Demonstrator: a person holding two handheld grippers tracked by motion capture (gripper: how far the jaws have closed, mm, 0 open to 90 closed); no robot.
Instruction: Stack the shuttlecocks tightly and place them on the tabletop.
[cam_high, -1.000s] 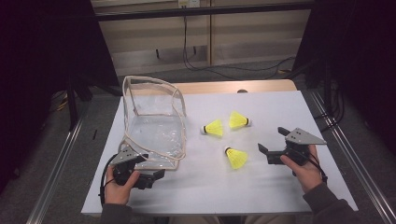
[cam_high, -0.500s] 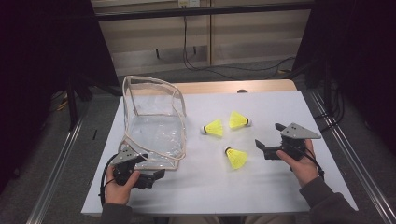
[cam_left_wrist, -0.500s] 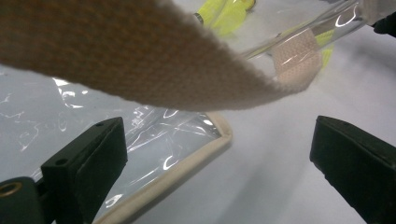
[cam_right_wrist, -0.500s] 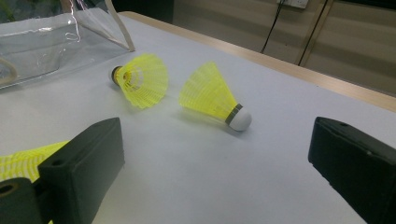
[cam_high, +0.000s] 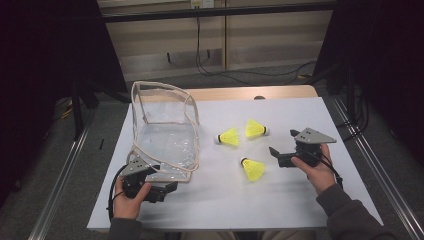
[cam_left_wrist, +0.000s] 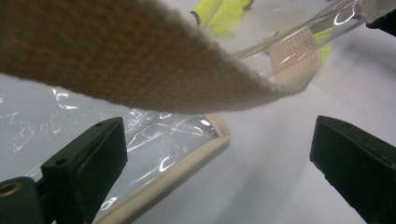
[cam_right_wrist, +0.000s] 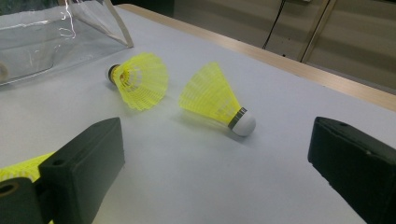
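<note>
Table (cam_high: 300, 200) first: white sheet, carrying a clear pouch (cam_high: 165, 135) with beige webbing trim on its left half and 3 yellow shuttlecocks to the right of it. I read the job as loading those shuttlecocks into the pouch. Pouch stands half upright, mouth sagging, near edge just beside my left gripper (cam_high: 162, 190), whose jaws stand apart with nothing between them. Right gripper (cam_high: 280, 157) is also spread wide and empty, hovering just right of the nearest shuttlecock (cam_high: 252, 169); the other 2, a left shuttlecock (cam_high: 229, 136) and a right shuttlecock (cam_high: 256, 129), lie near each other further back, between pouch and right hand. Risks as I see them: shuttlecocks are light and round-skirted, so a jaw nudging the skirt could roll or flick one away, and a pinch on the skirt could crush it; I'd aim for the cork. Pouch is floppy, so the mouth may fold shut if the left gripper doesn't pin or hold the rim, and a dropped shuttlecock would bounce off the film. Loose beige strap (cam_left_wrist: 140, 60) hangs right across the left gripper view and could snag in the jaws. View differences: high view gives the whole layout and all 3 shuttlecocks; left gripper view gives the strap and pouch rim (cam_left_wrist: 187, 163) up close, which the high view can't resolve; right gripper view shows cork ends, white cork (cam_right_wrist: 243, 123) pointing toward the right jaw, dark cork (cam_right_wrist: 113, 72) toward the pouch.
</note>
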